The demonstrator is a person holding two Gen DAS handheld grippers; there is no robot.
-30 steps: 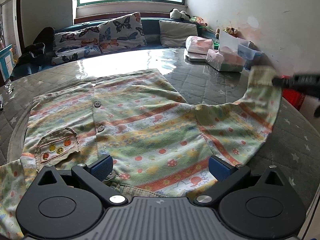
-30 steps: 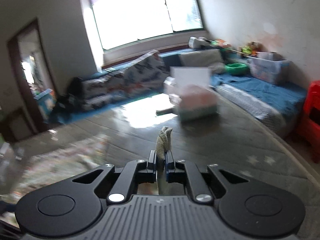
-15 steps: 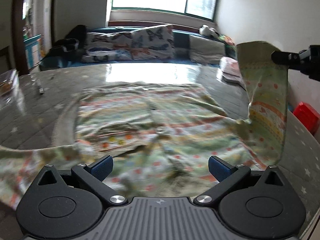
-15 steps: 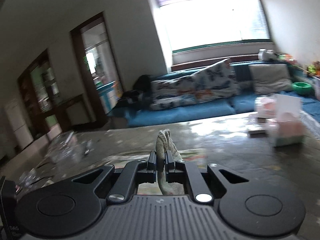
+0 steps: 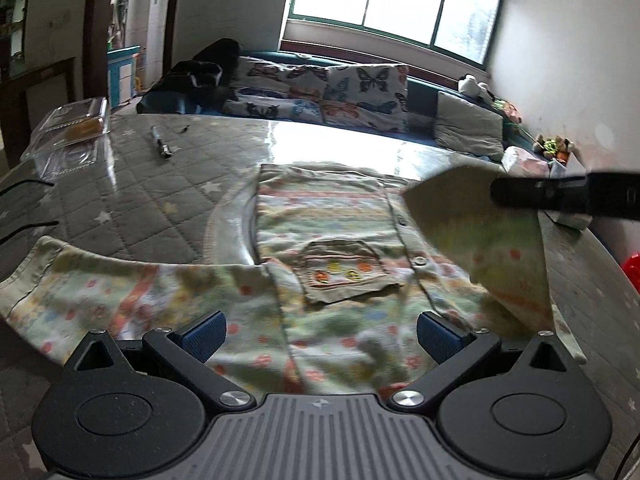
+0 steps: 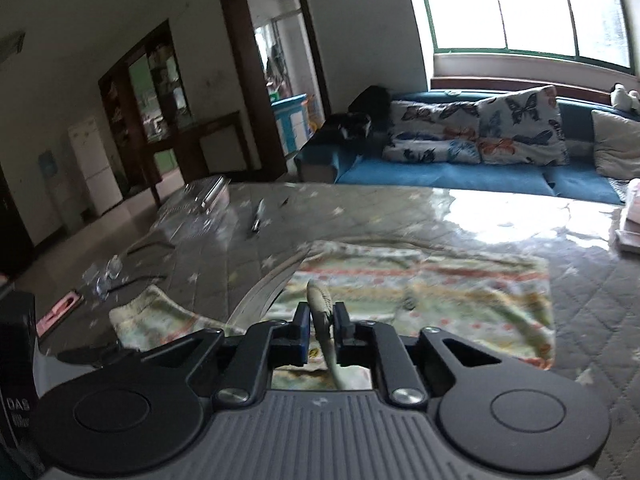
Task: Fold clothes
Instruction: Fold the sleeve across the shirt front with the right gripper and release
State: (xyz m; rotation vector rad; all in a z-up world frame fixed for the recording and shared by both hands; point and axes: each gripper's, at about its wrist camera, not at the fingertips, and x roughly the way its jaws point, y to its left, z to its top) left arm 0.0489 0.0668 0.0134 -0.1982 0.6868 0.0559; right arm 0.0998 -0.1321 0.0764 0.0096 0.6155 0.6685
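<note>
A striped, button-front child's shirt (image 5: 336, 216) with a chest pocket lies flat on the grey quilted table (image 5: 152, 200). My left gripper (image 5: 320, 332) hovers open over the shirt's near edge, with nothing between its blue pads. The shirt's left sleeve (image 5: 100, 284) stretches out to the left. My right gripper (image 5: 496, 194) holds the right sleeve (image 5: 488, 232) lifted above the shirt's right half. In the right wrist view the sleeve cuff (image 6: 320, 308) stands between the jaws of the right gripper (image 6: 322, 320), which are opening.
A clear plastic box (image 5: 72, 128) and a pen (image 5: 160, 146) lie at the table's far left, with cables (image 5: 24, 200) nearer. Tissue packs (image 5: 524, 160) sit at the far right. A blue sofa (image 6: 440, 172) with butterfly cushions runs behind the table.
The right gripper swung the sleeve from the table's right side up and leftwards over the shirt. Its jaws now stand slightly wider. The left gripper shifted left, bringing the left sleeve into view.
</note>
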